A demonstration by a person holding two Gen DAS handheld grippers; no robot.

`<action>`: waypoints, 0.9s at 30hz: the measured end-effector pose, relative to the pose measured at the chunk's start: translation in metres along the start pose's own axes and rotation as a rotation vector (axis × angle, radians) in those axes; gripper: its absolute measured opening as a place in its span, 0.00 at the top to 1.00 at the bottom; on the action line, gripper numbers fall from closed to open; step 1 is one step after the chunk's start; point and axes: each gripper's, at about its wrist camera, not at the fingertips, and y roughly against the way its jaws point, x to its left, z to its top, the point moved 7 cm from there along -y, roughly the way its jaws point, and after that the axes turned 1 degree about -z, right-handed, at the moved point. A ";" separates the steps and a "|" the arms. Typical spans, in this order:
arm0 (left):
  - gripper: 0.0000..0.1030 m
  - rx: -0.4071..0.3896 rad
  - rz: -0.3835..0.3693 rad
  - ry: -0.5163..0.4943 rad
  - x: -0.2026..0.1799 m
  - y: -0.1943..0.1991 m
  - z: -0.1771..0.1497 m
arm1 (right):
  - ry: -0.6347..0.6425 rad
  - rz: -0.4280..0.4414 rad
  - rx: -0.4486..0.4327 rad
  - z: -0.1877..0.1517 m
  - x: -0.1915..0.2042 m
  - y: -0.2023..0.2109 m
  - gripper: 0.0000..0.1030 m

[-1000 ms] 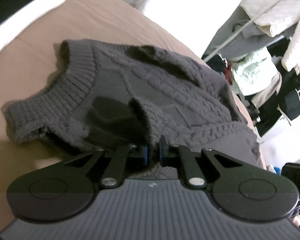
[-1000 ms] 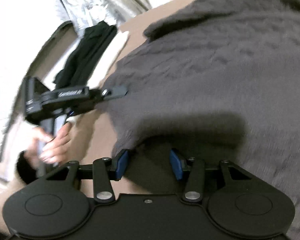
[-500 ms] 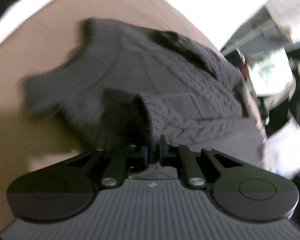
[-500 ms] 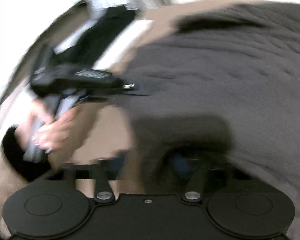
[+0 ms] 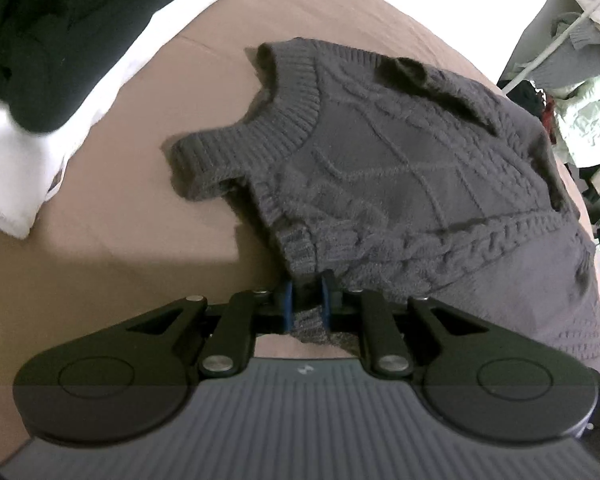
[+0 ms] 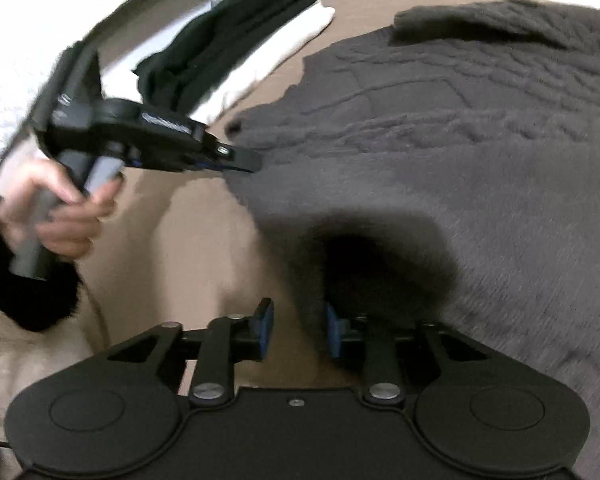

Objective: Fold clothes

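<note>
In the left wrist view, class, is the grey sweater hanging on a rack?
No: the grey cable-knit sweater lies spread on the tan bed surface, its ribbed collar flat.

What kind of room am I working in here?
Most likely a bedroom. The grey cable-knit sweater lies on a wide tan bedspread, beside folded black clothes on white bedding, with more garments hanging on a rack behind.

A grey knitted sweater (image 5: 400, 168) covers the middle and right of the tan bed surface (image 5: 120, 216). Bare surface lies open along its left side. A black garment (image 5: 48, 36) on white folded cloth (image 5: 16, 168) blocks the far left edge. Hanging clothes (image 5: 580, 92) crowd beyond the right edge.
</note>
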 end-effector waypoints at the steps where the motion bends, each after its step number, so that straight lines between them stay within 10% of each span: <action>1: 0.85 -0.001 0.002 0.003 0.001 0.002 0.001 | 0.010 0.006 0.009 -0.002 0.000 0.006 0.63; 6: 0.69 -0.022 0.047 0.014 0.004 0.018 0.005 | -0.110 -0.126 0.011 -0.029 -0.035 0.057 0.61; 9: 0.69 -0.019 -0.074 0.055 0.001 0.028 0.004 | -0.230 -0.226 -0.022 -0.055 -0.061 0.096 0.41; 18: 0.59 -0.048 -0.314 -0.157 -0.091 0.039 -0.010 | -0.645 -0.423 -0.224 -0.161 -0.130 0.192 0.41; 22: 0.50 0.034 -0.198 -0.376 -0.129 0.009 -0.043 | -0.720 -0.528 -0.328 -0.179 -0.156 0.226 0.40; 24: 0.25 0.071 -0.098 -0.527 -0.143 -0.006 -0.062 | -0.756 -0.592 -0.385 -0.185 -0.169 0.244 0.33; 27: 0.24 0.077 0.038 -0.724 -0.150 -0.021 -0.083 | -0.935 -0.709 -0.472 -0.200 -0.195 0.263 0.29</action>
